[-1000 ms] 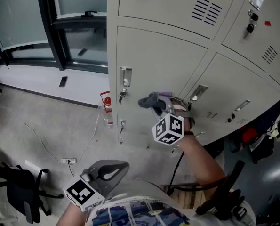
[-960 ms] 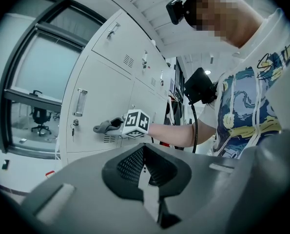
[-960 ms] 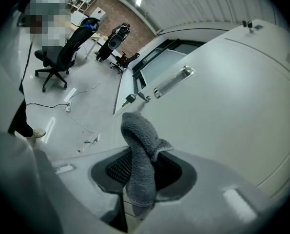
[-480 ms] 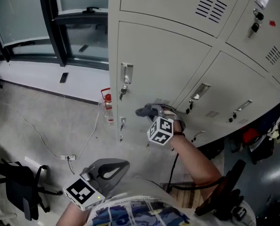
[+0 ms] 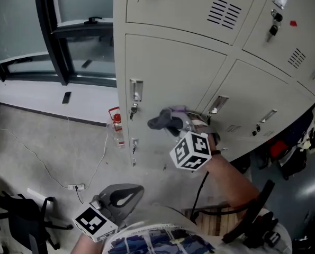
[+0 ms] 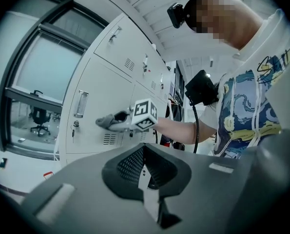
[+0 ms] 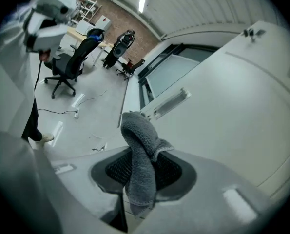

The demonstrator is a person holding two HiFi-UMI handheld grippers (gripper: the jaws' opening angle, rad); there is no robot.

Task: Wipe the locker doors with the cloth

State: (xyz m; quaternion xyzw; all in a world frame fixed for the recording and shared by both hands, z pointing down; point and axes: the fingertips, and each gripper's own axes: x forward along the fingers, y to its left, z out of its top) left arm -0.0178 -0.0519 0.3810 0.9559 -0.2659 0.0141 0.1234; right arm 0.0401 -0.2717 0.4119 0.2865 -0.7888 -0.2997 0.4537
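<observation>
A grey cloth is pressed against the lower part of a pale grey locker door, right of its handle and key. My right gripper is shut on the cloth, its marker cube toward me. In the right gripper view the cloth hangs folded out of the shut jaws, close to the door. My left gripper is held low near my body, away from the lockers; in its own view the left gripper is shut with nothing in it, and the cloth shows far off.
More locker doors with handles run to the right. A red-capped bottle stands at the foot of the lockers. A power strip with cable lies on the concrete floor, a black office chair at lower left. Dark window frames stand left.
My right gripper slid the cloth down the door, then back up a little to the left. The left gripper stays low and shut.
</observation>
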